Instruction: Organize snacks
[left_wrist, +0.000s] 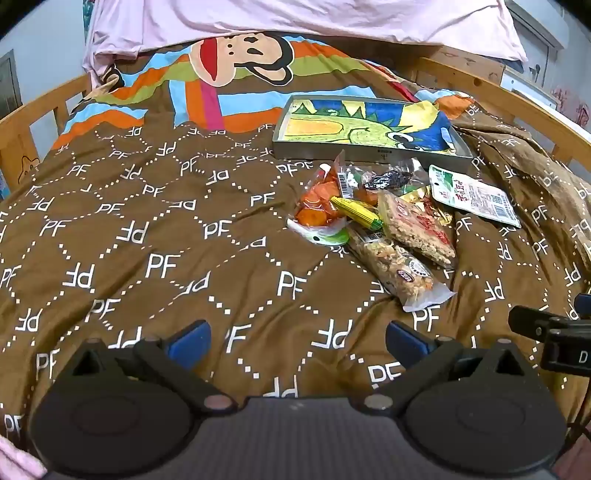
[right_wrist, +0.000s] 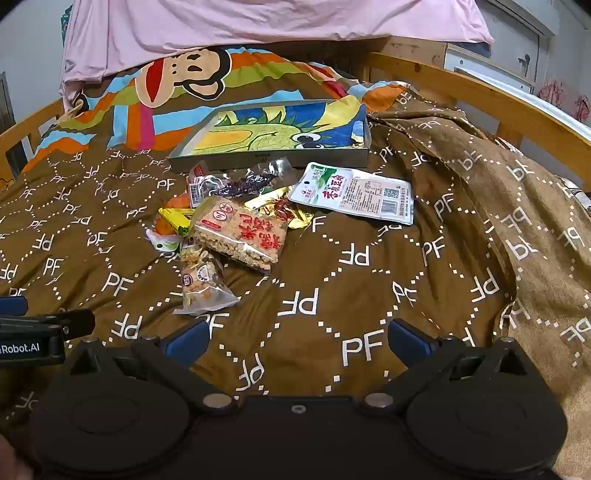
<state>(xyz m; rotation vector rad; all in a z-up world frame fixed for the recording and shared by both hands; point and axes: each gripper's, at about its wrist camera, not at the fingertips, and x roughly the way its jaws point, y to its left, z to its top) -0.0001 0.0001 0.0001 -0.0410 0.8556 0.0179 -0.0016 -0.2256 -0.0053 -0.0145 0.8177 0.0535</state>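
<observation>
Left wrist: tray (left_wrist: 369, 152) seemingly snack-free; snacks (left_wrist: 373, 218) just beside.

Snack packets (right_wrist: 236, 221) lie heaped on the bedspread (right_wrist: 332, 295), just before the tray (right_wrist: 273, 158).

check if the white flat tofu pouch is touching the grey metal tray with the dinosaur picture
Apart. The right wrist view shows a strip of brown quilt between the white flat tofu pouch and the front wall of the grey metal tray.
</observation>
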